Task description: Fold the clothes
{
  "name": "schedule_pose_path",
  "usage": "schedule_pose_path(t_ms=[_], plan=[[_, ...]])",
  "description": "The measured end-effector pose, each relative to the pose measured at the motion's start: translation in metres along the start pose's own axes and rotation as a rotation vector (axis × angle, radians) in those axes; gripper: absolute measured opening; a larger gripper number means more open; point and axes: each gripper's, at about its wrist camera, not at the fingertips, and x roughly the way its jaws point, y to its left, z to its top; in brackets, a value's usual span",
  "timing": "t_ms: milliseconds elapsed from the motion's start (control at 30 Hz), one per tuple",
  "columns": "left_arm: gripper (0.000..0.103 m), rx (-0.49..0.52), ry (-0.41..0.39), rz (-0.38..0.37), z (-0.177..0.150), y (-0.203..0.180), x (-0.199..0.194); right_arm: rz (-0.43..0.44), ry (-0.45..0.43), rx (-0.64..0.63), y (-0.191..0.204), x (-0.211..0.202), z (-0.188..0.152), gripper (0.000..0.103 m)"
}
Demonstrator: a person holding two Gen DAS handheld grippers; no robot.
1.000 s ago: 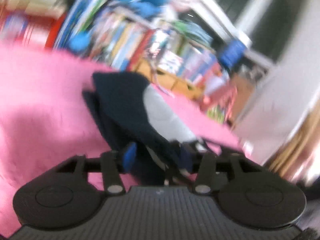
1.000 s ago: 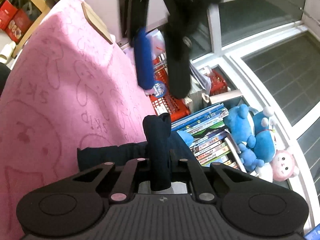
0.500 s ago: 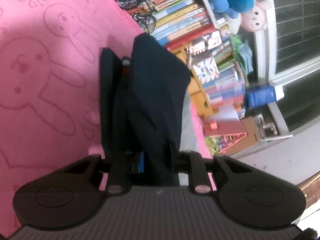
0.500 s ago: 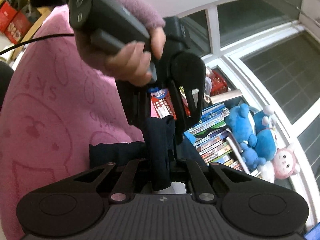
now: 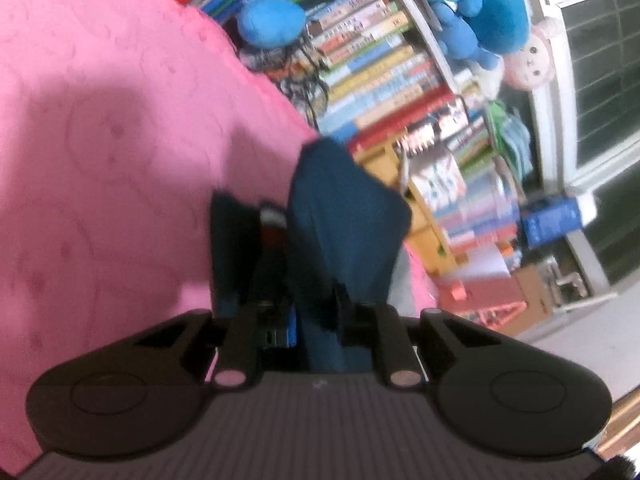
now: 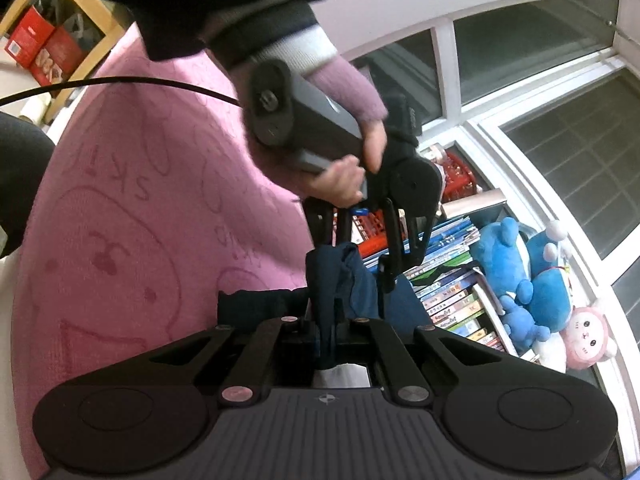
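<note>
A dark navy garment lies folded at the far edge of the pink rabbit-print blanket. My left gripper is shut on an upright fold of it. My right gripper is shut on another dark fold of the same garment. In the right wrist view the left gripper, held in a hand, stands just beyond my right one, its fingers down on the cloth. The fingertips of both are hidden by fabric.
Stacked books and blue plush toys crowd the floor past the blanket's edge, below a window. A red basket stands behind the left gripper. A black cable crosses above the blanket.
The left gripper has swung down and in towards the right one, carrying its fold of the garment. The right gripper has held still on its fold.
</note>
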Motion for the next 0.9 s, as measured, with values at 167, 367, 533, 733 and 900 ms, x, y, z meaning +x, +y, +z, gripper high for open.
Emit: schedule_pose_path(t_ms=[167,367,533,733,900], plan=[[0.019,0.093,-0.169,0.19,0.026,-0.011,0.002,-0.002,-0.006,-0.004,0.002,-0.002,0.002,0.006],[0.037,0.17,-0.198,0.236,0.009,-0.021,-0.026,0.003,-0.009,0.021,0.005,-0.015,0.003,0.011],[0.041,0.35,-0.198,0.26,-0.048,-0.036,-0.059,0.003,0.056,0.163,-0.025,-0.035,-0.009,0.043],[0.049,0.511,-0.255,0.329,-0.114,-0.06,-0.089,-0.046,0.202,0.306,-0.054,-0.069,-0.042,0.054],[0.056,0.743,-0.28,0.387,-0.153,-0.094,-0.092,-0.092,0.286,0.424,-0.067,-0.083,-0.063,0.06]])
